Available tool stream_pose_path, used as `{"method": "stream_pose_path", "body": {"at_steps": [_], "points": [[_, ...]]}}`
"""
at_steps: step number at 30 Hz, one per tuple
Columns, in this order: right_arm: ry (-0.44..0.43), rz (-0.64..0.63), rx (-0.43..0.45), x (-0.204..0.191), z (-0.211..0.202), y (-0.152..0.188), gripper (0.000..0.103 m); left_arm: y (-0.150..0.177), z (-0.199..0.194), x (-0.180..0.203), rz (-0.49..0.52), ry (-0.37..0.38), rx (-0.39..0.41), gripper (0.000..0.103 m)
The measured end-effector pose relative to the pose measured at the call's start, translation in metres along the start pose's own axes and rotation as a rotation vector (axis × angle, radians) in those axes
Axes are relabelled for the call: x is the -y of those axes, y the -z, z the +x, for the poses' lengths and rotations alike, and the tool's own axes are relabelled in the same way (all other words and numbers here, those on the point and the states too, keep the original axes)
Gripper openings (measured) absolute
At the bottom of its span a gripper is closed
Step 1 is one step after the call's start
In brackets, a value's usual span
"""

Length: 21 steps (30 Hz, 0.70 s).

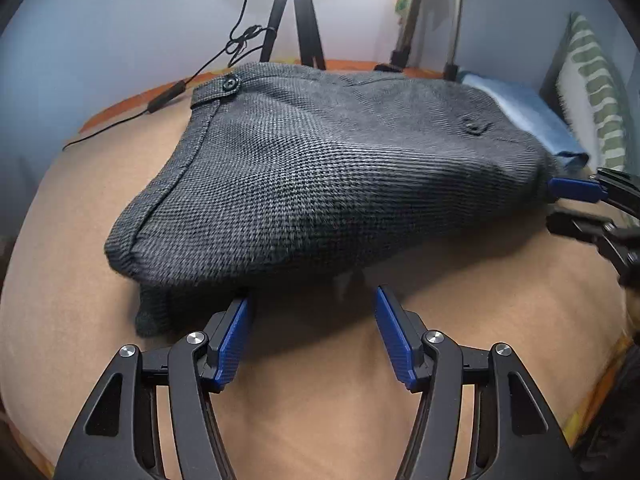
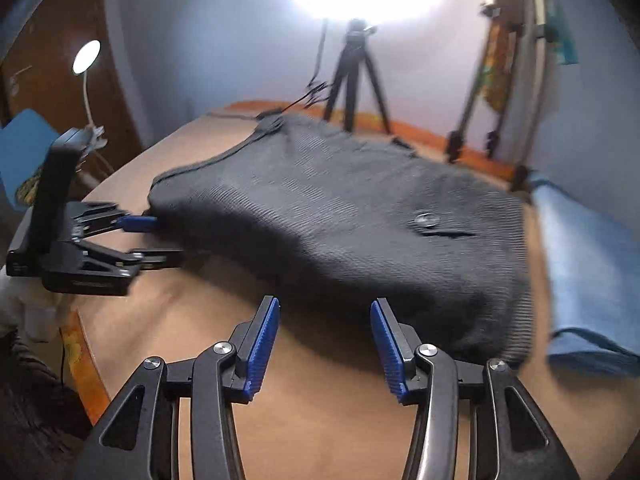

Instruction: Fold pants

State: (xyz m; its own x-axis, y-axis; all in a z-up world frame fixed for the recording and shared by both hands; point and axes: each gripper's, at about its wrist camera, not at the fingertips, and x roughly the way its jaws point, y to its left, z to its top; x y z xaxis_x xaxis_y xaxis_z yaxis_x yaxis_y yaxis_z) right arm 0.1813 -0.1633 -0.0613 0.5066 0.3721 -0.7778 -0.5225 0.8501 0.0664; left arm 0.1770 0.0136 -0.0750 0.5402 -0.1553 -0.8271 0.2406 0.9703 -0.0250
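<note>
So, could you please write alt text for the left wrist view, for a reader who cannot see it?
Folded dark grey pants lie on a tan surface, just beyond the open left gripper. The right gripper reaches in at the pants' right edge; a folded blue cloth lies behind.

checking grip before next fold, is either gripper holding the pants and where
Nothing is held: left gripper and right gripper both stand open at the near edge of the pants.
</note>
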Motion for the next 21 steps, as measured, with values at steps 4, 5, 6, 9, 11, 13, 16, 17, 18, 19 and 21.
{"method": "stream_pose_path", "body": {"at_steps": [4, 5, 6, 9, 11, 13, 16, 17, 18, 19, 21], "points": [[-0.032, 0.019, -0.015, 0.001, 0.017, -0.010, 0.049, -0.006, 0.014, -0.002, -0.030, -0.014, 0.005, 0.060], [-0.043, 0.030, -0.017, 0.003, 0.020, -0.013, 0.049, -0.007, 0.016, -0.003, -0.044, -0.003, 0.009, 0.060], [-0.046, 0.041, -0.018, 0.005, 0.022, -0.015, 0.049, -0.008, 0.017, -0.005, -0.060, 0.004, 0.017, 0.058], [-0.053, 0.051, -0.013, 0.004, 0.022, -0.015, 0.049, -0.012, 0.016, -0.009, -0.098, 0.073, 0.028, 0.006], [-0.050, 0.042, -0.003, 0.004, 0.020, -0.016, 0.049, -0.015, 0.007, -0.013, -0.107, 0.109, 0.043, 0.006], [-0.041, 0.033, 0.009, 0.004, 0.017, -0.016, 0.049, -0.016, -0.010, -0.016, -0.118, 0.149, 0.069, 0.005], [-0.033, 0.032, 0.026, 0.006, 0.009, -0.016, 0.049, -0.017, -0.034, -0.022, -0.130, 0.196, 0.119, 0.004], [-0.035, 0.028, 0.031, 0.006, 0.007, -0.015, 0.049, -0.017, -0.043, -0.025, -0.134, 0.196, 0.139, 0.004], [-0.036, 0.022, 0.034, 0.005, 0.006, -0.015, 0.049, -0.017, -0.050, -0.030, -0.145, 0.204, 0.155, 0.004], [-0.044, 0.011, 0.039, 0.002, 0.005, -0.014, 0.050, -0.018, -0.053, -0.033, -0.155, 0.208, 0.160, 0.004], [-0.076, -0.031, 0.048, -0.009, 0.004, -0.011, 0.050, -0.018, -0.057, -0.041, -0.175, 0.230, 0.162, 0.004]]}}
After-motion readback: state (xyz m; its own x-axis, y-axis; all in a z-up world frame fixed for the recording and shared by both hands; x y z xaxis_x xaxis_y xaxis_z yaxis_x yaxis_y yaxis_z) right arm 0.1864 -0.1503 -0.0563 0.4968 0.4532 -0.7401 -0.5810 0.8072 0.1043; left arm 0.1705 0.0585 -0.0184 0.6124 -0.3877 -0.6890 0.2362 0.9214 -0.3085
